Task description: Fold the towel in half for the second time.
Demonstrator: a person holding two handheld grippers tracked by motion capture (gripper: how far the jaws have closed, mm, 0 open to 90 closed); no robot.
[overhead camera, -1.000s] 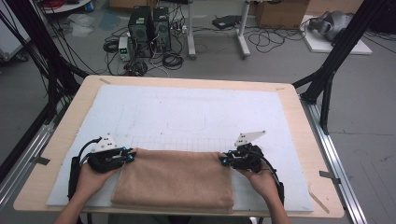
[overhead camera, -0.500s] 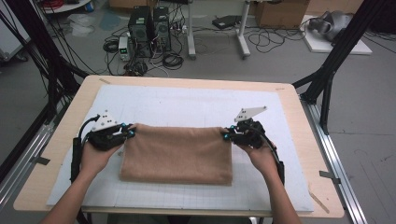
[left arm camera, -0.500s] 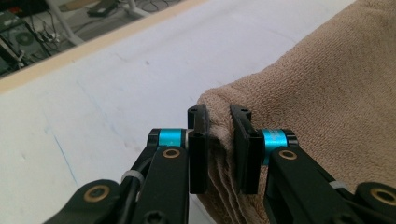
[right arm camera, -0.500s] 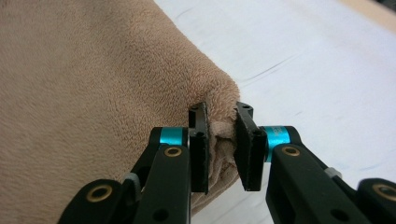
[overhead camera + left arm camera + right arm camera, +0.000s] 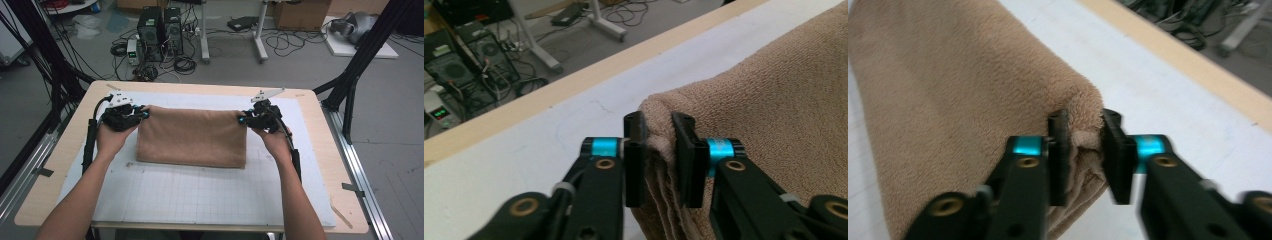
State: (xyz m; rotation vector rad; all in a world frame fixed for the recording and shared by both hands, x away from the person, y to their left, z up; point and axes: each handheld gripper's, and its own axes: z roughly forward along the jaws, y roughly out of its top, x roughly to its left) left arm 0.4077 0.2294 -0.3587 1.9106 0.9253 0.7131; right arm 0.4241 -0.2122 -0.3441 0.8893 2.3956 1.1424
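Observation:
A folded tan towel (image 5: 192, 137) lies across the white grid mat (image 5: 200, 195). My left gripper (image 5: 145, 114) is at its far left corner and my right gripper (image 5: 241, 119) at its far right corner. In the left gripper view the towel (image 5: 774, 100) has its layered corner between the jaws of the left gripper (image 5: 659, 120). The jaws have just been opening, and the cloth sits loosely between the pads. In the right gripper view the right gripper (image 5: 1083, 120) has also just been opening. The towel (image 5: 948, 90) corner rests between its pads, with a small gap on the right side.
The mat covers most of the wooden table (image 5: 45, 200). Beyond the table's far edge are computer towers (image 5: 160, 25), cables on the floor and black frame legs (image 5: 350, 85). Bare mat lies between the towel and the near edge.
Both hands have carried the towel away from the near edge toward the far half of the mat. The jaws of both grippers stand wider than before.

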